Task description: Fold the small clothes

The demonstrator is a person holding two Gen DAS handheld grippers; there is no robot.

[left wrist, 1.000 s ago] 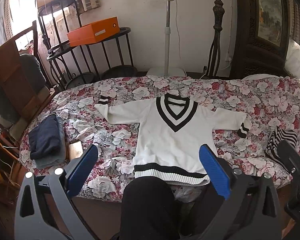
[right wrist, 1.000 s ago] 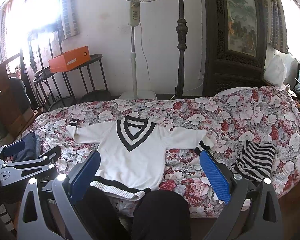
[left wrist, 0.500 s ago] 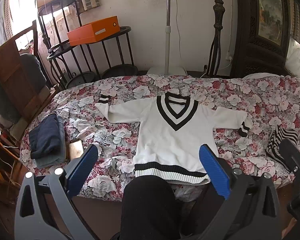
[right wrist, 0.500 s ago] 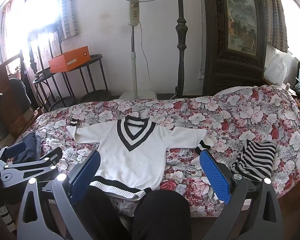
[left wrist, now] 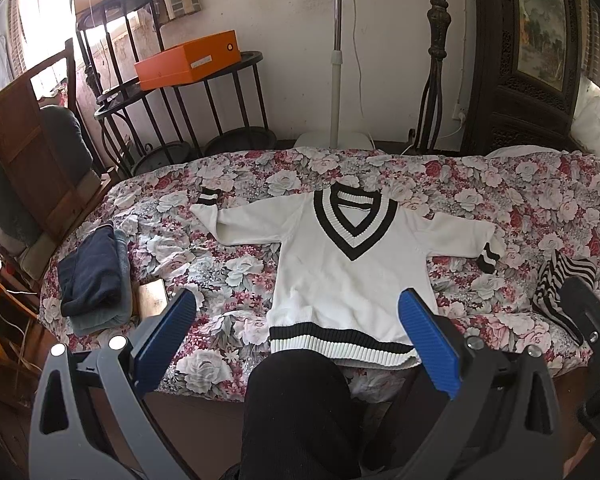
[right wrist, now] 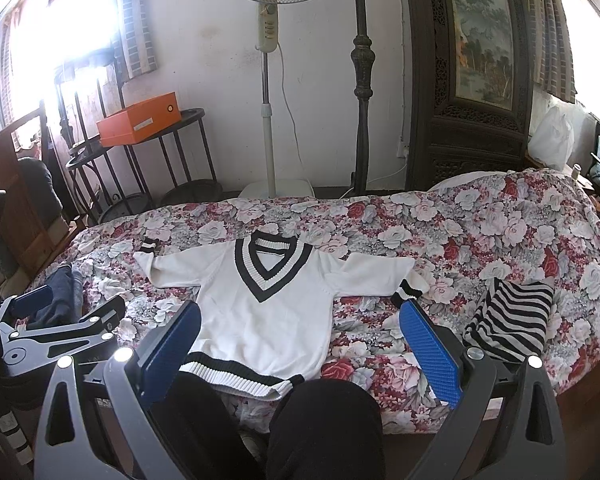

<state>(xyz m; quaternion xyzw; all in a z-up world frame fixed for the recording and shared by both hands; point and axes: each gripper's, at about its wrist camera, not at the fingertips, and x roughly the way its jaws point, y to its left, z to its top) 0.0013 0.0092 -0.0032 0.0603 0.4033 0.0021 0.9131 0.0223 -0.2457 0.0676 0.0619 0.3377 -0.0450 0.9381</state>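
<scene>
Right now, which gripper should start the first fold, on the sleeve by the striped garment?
Right gripper, probably: it is open, empty and nearer that sleeve's cuff on the white sweater. The left gripper sits toward the other sleeve.

Each hand-held gripper [left wrist: 296, 336] has a grey frame, 2 blue ribbed pads [left wrist: 428, 336], silver screws; black trousers [left wrist: 296, 412].

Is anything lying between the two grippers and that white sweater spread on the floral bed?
Nothing visible does. The white V-neck sweater with black trim lies flat ahead of the open left gripper and right gripper; only the person's dark-clothed knees sit below.
</scene>
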